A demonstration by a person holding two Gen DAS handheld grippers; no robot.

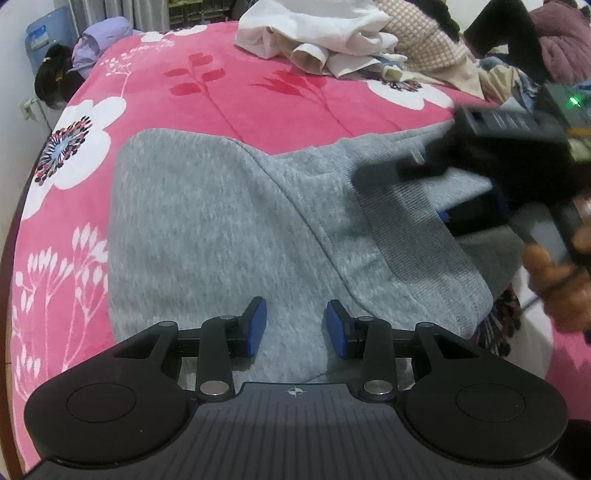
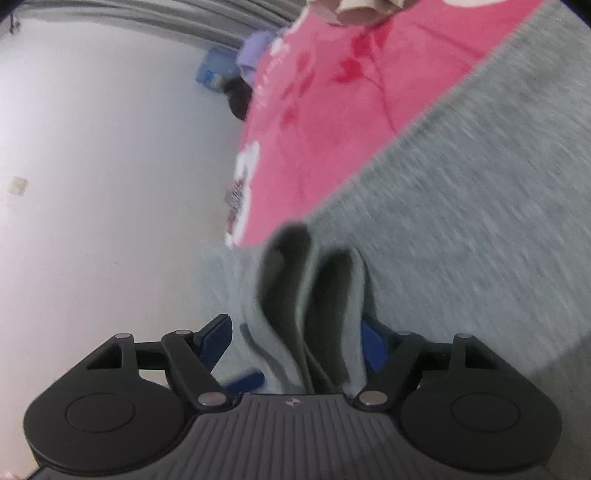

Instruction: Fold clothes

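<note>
Pink floral bedspread point(image 1: 229, 107) fills my left view, and the grey garment point(image 1: 207, 221) lies on it as my landmark. Beyond the garment, at the far edge of the bed, sits a heap of white and cream clothes point(image 1: 325, 33), loose and crumpled, so I judge there is folding left to do there.

On the grey garment itself: its near and left part lies flat on the bedspread. Its right part is doubled, a ribbed band point(image 1: 406, 236) and a seam running across it on a slant, and one edge rises off the bed towards the right gripper point(image 1: 448, 218). So I read a fold as under way on this piece, with the lifted layer not laid down. How many folds it already carries I cannot tell.

Left gripper point(image 1: 295, 328): hovering low over the near edge of the garment, pointing across it, its blue pads parted with bare grey cloth showing in the gap. Nothing is between them.

Right gripper point(image 2: 297, 343): off the garment's right side, raised, with the person's hand point(image 1: 557, 280) wrapped on the handle. In its own view, which is motion-blurred, bunched grey fabric point(image 2: 314, 295) stands between the blue pads in several folds, so I call that a grip on the cloth. That view is rolled hard, the wall to one side and the bed tipped.
</note>
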